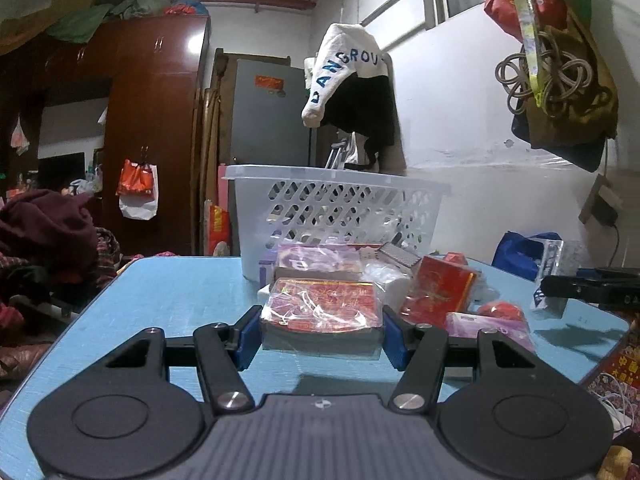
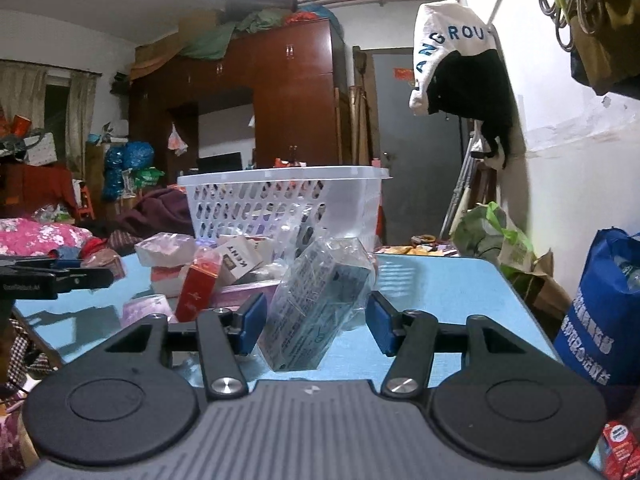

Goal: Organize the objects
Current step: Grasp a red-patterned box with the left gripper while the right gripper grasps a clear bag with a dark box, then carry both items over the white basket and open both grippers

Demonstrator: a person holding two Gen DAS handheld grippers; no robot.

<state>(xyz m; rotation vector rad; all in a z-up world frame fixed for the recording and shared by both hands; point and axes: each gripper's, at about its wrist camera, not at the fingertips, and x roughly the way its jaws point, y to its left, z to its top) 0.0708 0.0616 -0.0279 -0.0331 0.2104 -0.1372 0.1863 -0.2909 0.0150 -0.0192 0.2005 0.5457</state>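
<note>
On the left, my left tongs (image 1: 322, 334) have their blue pads (image 1: 247, 338) pressed against the two ends of a red packet wrapped in clear film (image 1: 320, 312), so I am holding it just above the blue tabletop (image 1: 172, 300). Behind it stands the white perforated basket (image 1: 344, 204), and a heap of small boxes lies at its foot: a purple packet (image 1: 320, 258), a red box (image 1: 438, 290) tilted on its side, and a pale purple packet (image 1: 488, 326) further right. At the far right edge of that view, the black tip of my other tool (image 1: 592, 286) shows.

My right tongs (image 2: 316, 322) grip a grey-printed box in a clear wrapper (image 2: 316, 304), tilted between the pads and lifted off the table. Left of it stands an upright red box (image 2: 198, 290), with a white box marked KENT (image 2: 240, 260) behind. The basket (image 2: 280, 200) is beyond, holding a few items. A blue bag (image 2: 600, 316) sits off the table's right side.
</note>
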